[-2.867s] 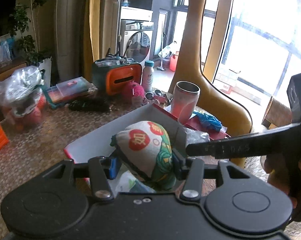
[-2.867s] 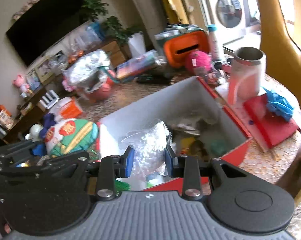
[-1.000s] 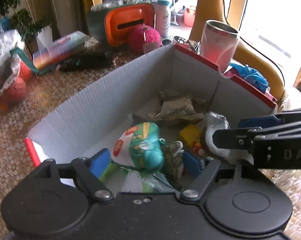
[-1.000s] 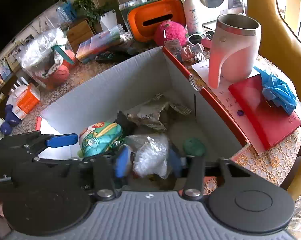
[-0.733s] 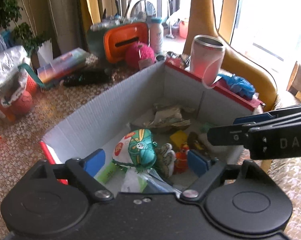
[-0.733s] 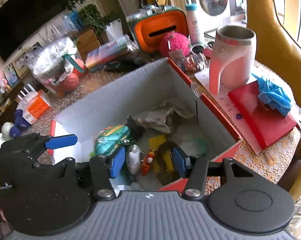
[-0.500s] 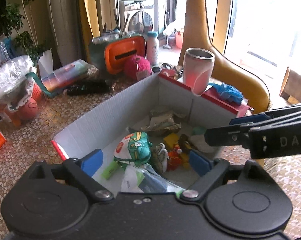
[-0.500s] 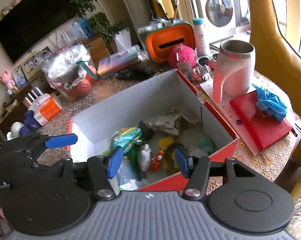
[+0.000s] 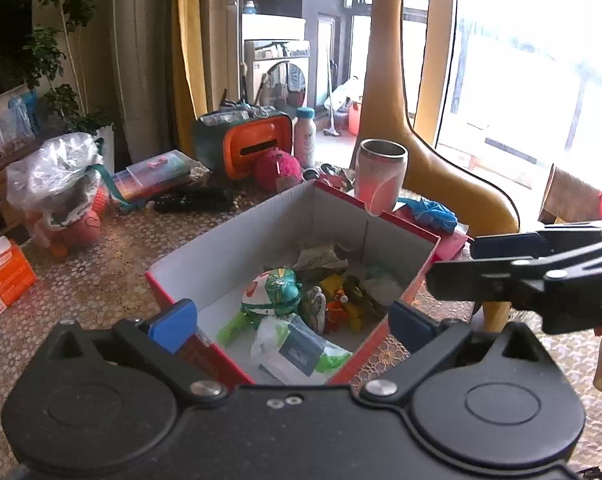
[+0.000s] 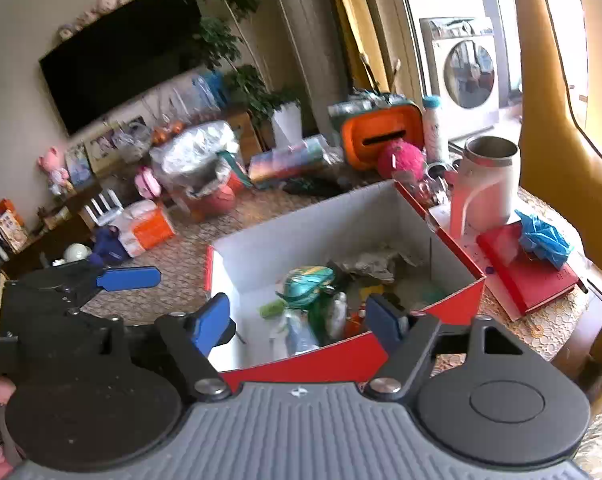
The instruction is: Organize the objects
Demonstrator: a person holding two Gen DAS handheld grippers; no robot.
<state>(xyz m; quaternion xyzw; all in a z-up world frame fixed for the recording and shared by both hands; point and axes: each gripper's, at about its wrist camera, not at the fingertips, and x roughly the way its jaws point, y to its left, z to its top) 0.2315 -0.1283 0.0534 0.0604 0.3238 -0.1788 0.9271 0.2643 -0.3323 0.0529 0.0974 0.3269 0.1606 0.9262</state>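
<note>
nearest, left gripper (image 9: 291,320) with jaws spreading wide, blue pads (image 9: 172,323) gripping nothing. right gripper (image 10: 301,318) likewise opening, empty; seen from the left wrist camera as a black arm cut off at the right edge. both above the near corner of the red cardboard box (image 9: 257,236), grey inside, on a lace-patterned table (image 9: 101,264). inside the box: a green and white stuffed pouch (image 9: 275,292), a flat white and green packet (image 9: 297,346) partly hidden behind the gripper body, a crumpled wrapper (image 9: 321,258), and small yellow and orange pieces too jumbled to name. just past the box's far side, a steel tumbler (image 9: 381,180), a crumpled blue glove (image 10: 543,238) on a red notebook (image 10: 529,276). farther, a pink pompom (image 9: 277,170), an orange case (image 9: 257,146), a white bottle (image 9: 304,134). washing machine behind, blurred.
</note>
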